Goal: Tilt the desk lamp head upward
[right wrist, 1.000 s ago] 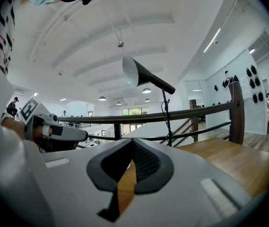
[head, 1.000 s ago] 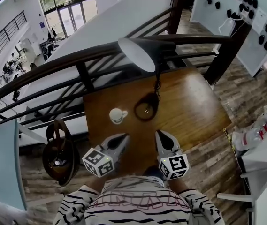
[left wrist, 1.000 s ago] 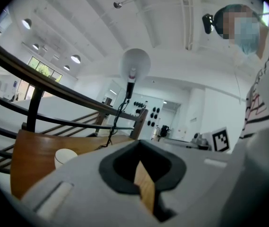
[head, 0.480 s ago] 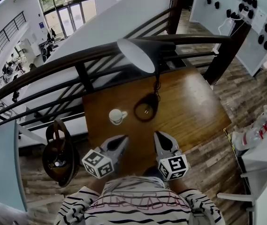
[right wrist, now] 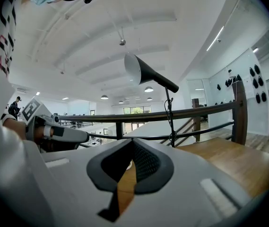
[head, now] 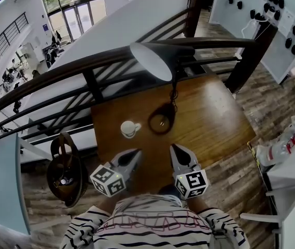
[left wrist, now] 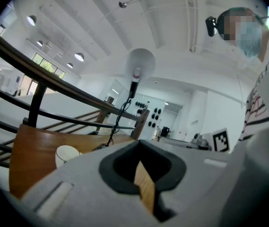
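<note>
Left tool (head: pixel 134 152) closed, nothing between its jaws. Right tool (head: pixel 175 149) closed too, empty. Both sit side by side at the near edge of the wooden counter (head: pixel 214 119), pointing toward the desk lamp (head: pixel 173 92), well apart from it. The lamp's round base (head: pixel 162 122) is on the counter just beside a white cup (head: pixel 129 128). The lamp head (head: pixel 152 60) is up by the dark railing (head: pixel 80 69), untouched.

Nothing changed, desk lamp (head: pixel 152 60), left gripper (head: pixel 134 153), right gripper (head: pixel 177 149) all unmoved
</note>
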### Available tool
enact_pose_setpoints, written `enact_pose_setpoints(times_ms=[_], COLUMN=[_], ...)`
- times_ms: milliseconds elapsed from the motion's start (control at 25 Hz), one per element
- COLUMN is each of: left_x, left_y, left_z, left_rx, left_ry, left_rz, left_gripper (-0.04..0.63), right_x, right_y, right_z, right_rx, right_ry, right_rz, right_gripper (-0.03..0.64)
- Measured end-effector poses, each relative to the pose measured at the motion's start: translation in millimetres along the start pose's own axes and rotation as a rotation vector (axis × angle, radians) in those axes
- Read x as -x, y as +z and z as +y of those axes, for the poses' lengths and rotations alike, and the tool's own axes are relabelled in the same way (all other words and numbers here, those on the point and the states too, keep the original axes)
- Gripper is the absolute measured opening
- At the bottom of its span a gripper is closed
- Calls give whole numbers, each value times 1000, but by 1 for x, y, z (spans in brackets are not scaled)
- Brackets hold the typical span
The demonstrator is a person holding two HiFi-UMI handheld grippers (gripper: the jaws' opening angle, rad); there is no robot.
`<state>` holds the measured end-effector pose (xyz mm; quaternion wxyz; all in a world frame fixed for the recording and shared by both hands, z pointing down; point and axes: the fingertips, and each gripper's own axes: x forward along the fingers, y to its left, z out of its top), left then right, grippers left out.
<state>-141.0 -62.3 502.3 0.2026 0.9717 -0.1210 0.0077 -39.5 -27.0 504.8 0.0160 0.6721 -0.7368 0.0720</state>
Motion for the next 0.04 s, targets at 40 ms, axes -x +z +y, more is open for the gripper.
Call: enact_pose_setpoints(times_ms=[40], left_x=[0], left_y=[1], left_z=[0], left_rx=[0], left_ry=[1], left_rz=[-1], left_gripper=[0], right_x=[-1], right_y=[1], right_z=[0], right_rx=[1], right_ry=[0], right_rz=[0], right_gripper=[0])
